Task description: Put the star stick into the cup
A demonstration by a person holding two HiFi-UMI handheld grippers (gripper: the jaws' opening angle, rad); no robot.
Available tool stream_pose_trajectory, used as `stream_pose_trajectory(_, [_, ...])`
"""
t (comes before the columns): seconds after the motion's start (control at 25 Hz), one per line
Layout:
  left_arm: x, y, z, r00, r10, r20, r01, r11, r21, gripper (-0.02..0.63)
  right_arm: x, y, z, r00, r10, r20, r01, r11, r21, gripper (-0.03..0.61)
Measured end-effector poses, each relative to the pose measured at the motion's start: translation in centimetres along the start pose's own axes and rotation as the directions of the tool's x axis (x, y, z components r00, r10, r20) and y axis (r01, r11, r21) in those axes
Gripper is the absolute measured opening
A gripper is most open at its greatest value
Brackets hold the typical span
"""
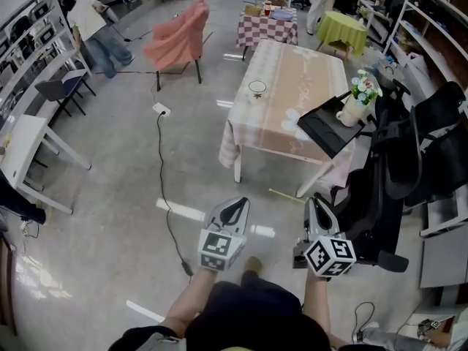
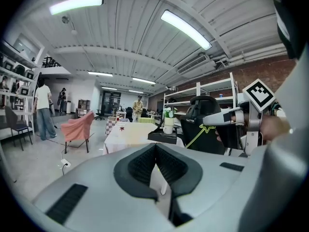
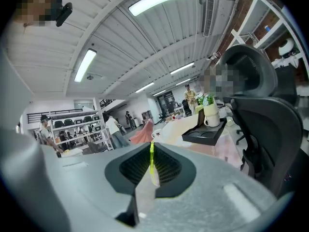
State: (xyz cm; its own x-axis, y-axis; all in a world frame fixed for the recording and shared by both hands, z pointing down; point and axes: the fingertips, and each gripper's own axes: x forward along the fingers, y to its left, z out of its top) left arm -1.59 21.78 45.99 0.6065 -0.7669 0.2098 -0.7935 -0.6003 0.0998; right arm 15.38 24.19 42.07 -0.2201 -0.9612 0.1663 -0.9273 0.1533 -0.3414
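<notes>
Yellow-green and thin, the stick (image 1: 285, 194) is sitting clamped between the jaws of the right gripper (image 1: 313, 199), and in the head view it is poking out from the tips toward the left, over the grey floor (image 1: 110, 196) just near of the table (image 1: 292, 72). The right gripper view is showing the same hold: the dark pads of that gripper (image 3: 151, 146) are pressing together on the stick (image 3: 151, 161), which is running straight up between them. The left gripper view is catching the stick (image 2: 197, 135) from the side, with its star-shaped end at the far tip. The left gripper (image 1: 235, 202) is hanging just beside the right one, on its left, and its own view is showing it (image 2: 155, 146) with jaws together and nothing between them. Both grippers are pointing toward the table, which is wearing a pale pink cloth. The cup (image 1: 257, 88) is standing upright on the table's left side, toward the far end, well apart from the stick. A black tray (image 1: 322, 130) is overhanging the table's near right corner, and a white flower pot (image 1: 352, 110) is standing on it. A black chair (image 1: 409, 159) is standing to the right of the table, and a chair draped in pink (image 1: 179, 39) is standing far off to the left.
</notes>
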Motion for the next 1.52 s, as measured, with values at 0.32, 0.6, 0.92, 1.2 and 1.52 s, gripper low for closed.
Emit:
stream_pose_trajectory(0.32, [2.9,0.7,0.8,0.999,0.04,0.008,-0.04,0.999,0.002,0.012,2.7,-2.0,1.3,0.999,0.034,0.001,-0.034,0.999,0.003,0.018])
stream_pose_trajectory(0.6, [4.6,0.7,0.8,0.997,0.081,0.016,-0.081,0.997,0.003,0.011,4.4,-3.6,1.8,0.998,0.069,0.003,-0.069,0.998,-0.001,0.018])
stream_pose_trajectory(0.92, [5.3,-0.1,0.0,0.995,0.097,0.005,-0.097,0.995,0.003,0.011,4.8,-4.6,1.6,0.996,0.092,-0.002,-0.092,0.996,0.012,0.018])
stream_pose_trajectory(1.2, [5.0,-1.0,-0.5,0.995,0.097,-0.007,-0.097,0.995,0.006,0.011,3.9,-5.0,1.1,0.995,0.096,-0.005,-0.096,0.995,0.028,0.018])
stream_pose_trajectory(1.52, [5.6,-1.2,-1.6,0.995,0.091,-0.028,-0.092,0.996,-0.01,0.011,3.8,-5.5,0.4,0.996,0.09,-0.024,-0.089,0.995,0.038,0.018])
